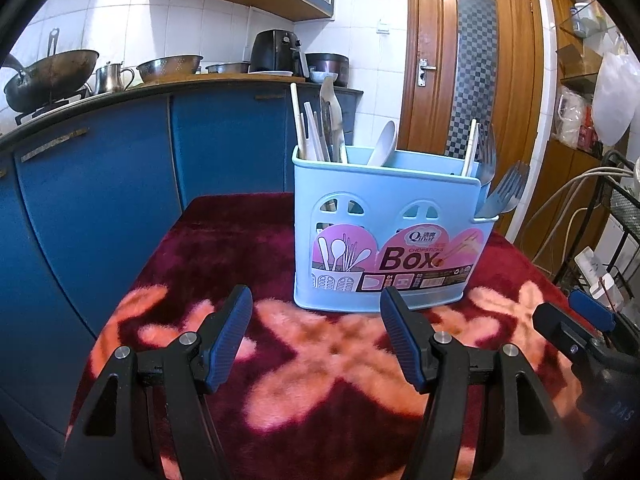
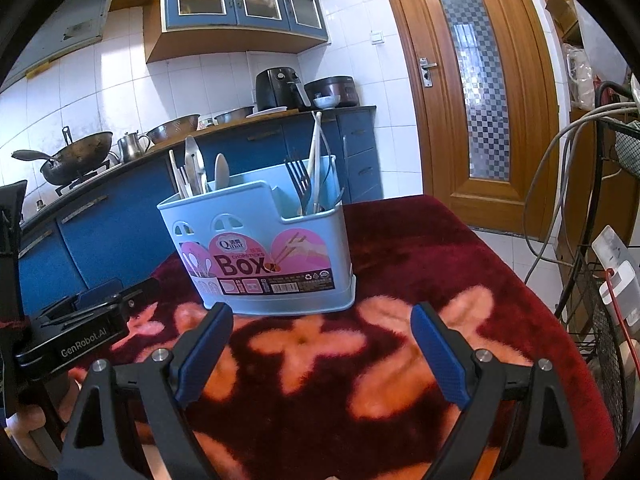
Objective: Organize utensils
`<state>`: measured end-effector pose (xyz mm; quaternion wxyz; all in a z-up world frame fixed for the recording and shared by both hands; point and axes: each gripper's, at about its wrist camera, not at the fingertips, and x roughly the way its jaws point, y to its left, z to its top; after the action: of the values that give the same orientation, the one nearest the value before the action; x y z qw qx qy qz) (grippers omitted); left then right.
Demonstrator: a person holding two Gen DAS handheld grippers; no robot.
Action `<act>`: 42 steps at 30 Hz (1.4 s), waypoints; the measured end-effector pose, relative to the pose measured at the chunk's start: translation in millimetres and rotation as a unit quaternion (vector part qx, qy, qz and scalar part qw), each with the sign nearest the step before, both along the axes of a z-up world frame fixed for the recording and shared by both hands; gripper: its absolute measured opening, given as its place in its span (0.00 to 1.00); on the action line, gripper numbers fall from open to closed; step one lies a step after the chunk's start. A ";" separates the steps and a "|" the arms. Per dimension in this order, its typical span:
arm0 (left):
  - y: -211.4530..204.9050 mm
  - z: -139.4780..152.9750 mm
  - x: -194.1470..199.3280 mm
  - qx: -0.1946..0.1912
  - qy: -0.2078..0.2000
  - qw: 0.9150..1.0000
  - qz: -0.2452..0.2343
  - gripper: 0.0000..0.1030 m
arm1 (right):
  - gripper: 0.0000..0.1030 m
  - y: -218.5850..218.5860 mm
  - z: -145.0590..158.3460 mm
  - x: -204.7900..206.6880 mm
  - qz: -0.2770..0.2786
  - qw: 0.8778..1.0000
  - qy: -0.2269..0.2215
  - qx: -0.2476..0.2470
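Blue pads filled the bottom of the left wrist view, where the left gripper [image 1: 316, 320] hung with its fingers [image 1: 230, 336] spread and nothing between them, just over the cloth [image 1: 224, 232], a dark red plush with pink flowers. Straight beyond it, at the centre of the frame, stood the box [image 1: 384, 216], a pale blue plastic holder with a pink label reading "Box", upright on the cloth and close ahead of the fingertips without touching them. Its compartment at the picture's left held chopsticks [image 1: 298, 120] and a flat server [image 1: 332, 116], all standing up. A white spoon [image 1: 384, 142] leaned in the middle. Forks [image 1: 504, 188] poked out at the right end, tines up, one tipped outward over the rim. At the lower right edge of that view sat the right gripper [image 1: 580, 320], seen only in part.

Over in the right wrist view, the right gripper's fingers [image 2: 438, 348] were also spread wide, empty, low over the cloth, with the box again just beyond them, left of centre. The left gripper showed at the lower left, lettered body and one blue pad visible, and part of a hand [image 2: 28, 428] under it.

Behind, blue cabinets [image 1: 120, 184] ran along the left, with a wok [image 1: 52, 76], a colander [image 1: 170, 67] and an air fryer [image 1: 276, 52] on the counter. A wooden door [image 1: 476, 60] stood at upper right.
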<state>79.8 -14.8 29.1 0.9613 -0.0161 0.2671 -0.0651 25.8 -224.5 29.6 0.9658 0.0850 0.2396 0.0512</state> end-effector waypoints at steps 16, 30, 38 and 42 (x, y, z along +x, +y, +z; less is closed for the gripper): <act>1.1 0.7 -0.2 -0.003 -0.001 1.000 0.000 0.66 | 0.90 -0.2 0.1 -0.1 0.000 1.000 0.000 0.000; 2.1 2.6 -1.4 -0.006 -0.004 1.000 0.001 0.66 | 0.90 -0.1 -0.2 -0.1 0.000 1.000 0.000 0.000; 2.5 2.8 -1.2 -0.006 -0.004 1.000 0.001 0.66 | 0.90 -0.2 -0.2 0.0 0.000 1.000 0.000 0.000; 2.0 3.0 -1.4 -0.006 -0.004 1.000 0.001 0.66 | 0.90 -0.2 -0.5 0.0 0.000 1.000 0.000 0.000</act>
<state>78.4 -12.8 32.1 0.9623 -0.0218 0.2629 -0.0654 25.8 -224.7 29.1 0.9658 0.0847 0.2395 0.0512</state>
